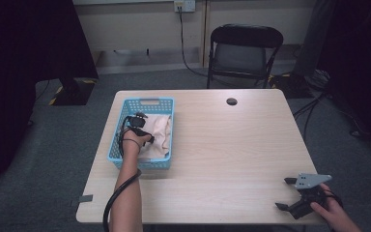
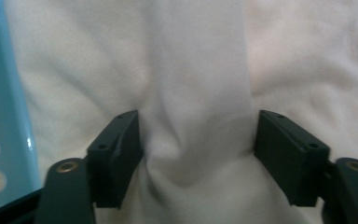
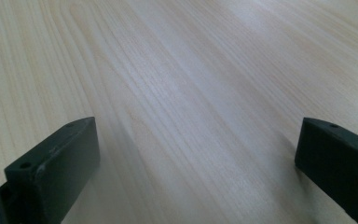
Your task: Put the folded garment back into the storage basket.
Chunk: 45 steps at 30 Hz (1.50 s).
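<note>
Fingers (image 2: 116, 154) of the left gripper (image 1: 137, 122) pinch a fold of white cloth (image 2: 200, 93) inside the blue basket (image 1: 121, 129) near the surface's (image 1: 232, 145) left edge. Right gripper (image 1: 284, 193) rests at the near right corner, fingers spread apart.

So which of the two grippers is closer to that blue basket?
Left. The left gripper is inside the blue basket, its jaws around a fold of the white cloth. The right gripper sits at the table's near right corner.
</note>
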Each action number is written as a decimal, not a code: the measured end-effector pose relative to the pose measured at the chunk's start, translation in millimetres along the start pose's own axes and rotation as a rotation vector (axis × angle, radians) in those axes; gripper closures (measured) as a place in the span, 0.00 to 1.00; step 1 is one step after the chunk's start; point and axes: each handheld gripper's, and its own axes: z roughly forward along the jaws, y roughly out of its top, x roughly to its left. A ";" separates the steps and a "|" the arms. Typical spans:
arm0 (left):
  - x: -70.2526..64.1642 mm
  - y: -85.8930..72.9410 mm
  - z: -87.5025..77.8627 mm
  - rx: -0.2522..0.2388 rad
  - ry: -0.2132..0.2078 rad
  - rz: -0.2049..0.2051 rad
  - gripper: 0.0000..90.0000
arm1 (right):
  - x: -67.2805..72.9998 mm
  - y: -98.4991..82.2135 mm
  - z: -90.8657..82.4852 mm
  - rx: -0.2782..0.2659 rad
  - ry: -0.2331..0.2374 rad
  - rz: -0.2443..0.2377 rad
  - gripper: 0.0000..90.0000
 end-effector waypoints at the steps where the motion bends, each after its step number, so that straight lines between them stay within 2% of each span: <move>1: -0.1 0.1 0.8 -0.005 0.002 -0.007 0.29 | 0.0 0.0 0.0 0.000 0.000 0.000 0.00; 4: 0.4 0.6 3.0 -0.013 0.014 -0.001 0.22 | 0.0 0.0 0.0 0.000 0.000 0.000 0.00; 5: 0.8 0.6 5.1 -0.009 0.047 -0.006 0.16 | 0.0 0.0 0.0 0.000 0.000 0.000 0.00; 6: 3.0 -0.9 8.2 -0.003 0.072 -0.058 0.05 | 0.0 0.0 0.0 0.000 0.000 0.000 0.00; 7: 5.0 -2.7 9.2 -0.016 0.059 -0.079 0.00 | 0.0 0.0 0.0 0.000 0.000 0.000 0.00; 10: 4.5 0.6 7.8 0.014 0.063 -0.052 0.00 | 0.0 0.0 0.0 0.000 0.000 0.000 0.00; 14: 5.4 1.5 7.7 0.017 0.056 -0.062 0.01 | 0.0 0.0 0.0 0.000 0.000 0.000 0.00; 17: 6.4 3.0 4.9 0.026 0.045 -0.054 0.03 | 0.0 0.0 0.0 0.000 0.000 0.000 0.00; 19: 6.3 4.4 1.2 0.017 0.017 -0.043 0.05 | 0.0 0.0 0.0 0.000 0.000 0.000 0.00; 20: 5.9 5.1 -0.7 0.008 0.004 -0.051 0.06 | 0.0 0.0 0.0 0.000 0.000 0.000 0.00; 21: 5.4 6.0 -3.1 -0.003 0.003 -0.056 0.06 | 0.0 0.0 0.0 0.000 0.000 0.000 0.00; 23: 4.1 7.9 -8.5 -0.021 0.000 -0.041 0.05 | 0.0 0.0 0.0 0.000 0.000 0.000 0.00; 27: 0.5 10.9 -18.7 -0.068 -0.040 -0.052 0.05 | 0.0 0.0 0.0 0.000 0.000 0.000 0.00; 31: -4.3 12.6 -25.3 -0.078 -0.058 -0.034 0.05 | 0.0 0.0 0.0 0.000 0.000 0.000 0.00; 38: -6.8 12.3 -33.3 -0.103 -0.084 -0.045 0.05 | 0.0 0.0 0.0 0.000 0.000 0.000 0.00; 45: -7.9 10.3 -39.3 -0.132 -0.094 -0.050 0.05 | 0.0 0.0 0.0 0.000 0.000 0.000 0.00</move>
